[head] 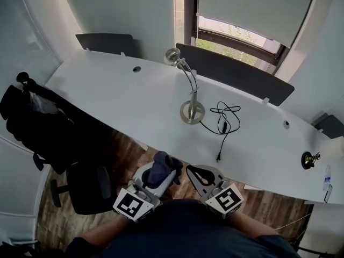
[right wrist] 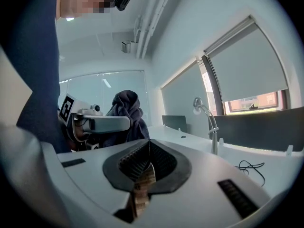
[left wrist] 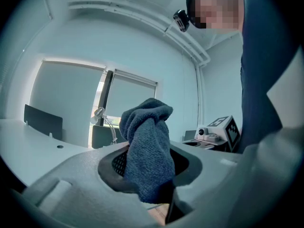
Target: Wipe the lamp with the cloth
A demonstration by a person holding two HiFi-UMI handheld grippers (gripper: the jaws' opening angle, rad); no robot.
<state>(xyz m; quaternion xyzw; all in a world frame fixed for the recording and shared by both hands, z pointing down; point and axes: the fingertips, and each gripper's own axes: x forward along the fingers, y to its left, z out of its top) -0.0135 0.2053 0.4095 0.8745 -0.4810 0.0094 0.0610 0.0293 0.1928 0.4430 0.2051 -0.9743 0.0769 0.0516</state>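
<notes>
Left gripper (head: 164,172): my fingers clamp cloth (head: 161,164), lower centre. Right gripper (right wrist: 148,163): fingers closed, empty. Lamp (head: 189,85), mid-frame on tabletop (head: 107,90): best steadied at base while I wipe head downward.

long white desk (head: 123,98), two round cable holes (head: 136,69) in its top. dark partition panels (head: 236,74) stand along its far edge. behind them a window (head: 236,36), with daylight and greenery showing under a grey roller blind (head: 252,7) drawn most of the way down. walls (head: 118,9) white. floor (head: 121,155) wood planks. black office chair (head: 86,190) near left, with a dark garment (head: 37,120) hanging just beside it. white pipes (left wrist: 142,20) run along the ceiling.
</notes>
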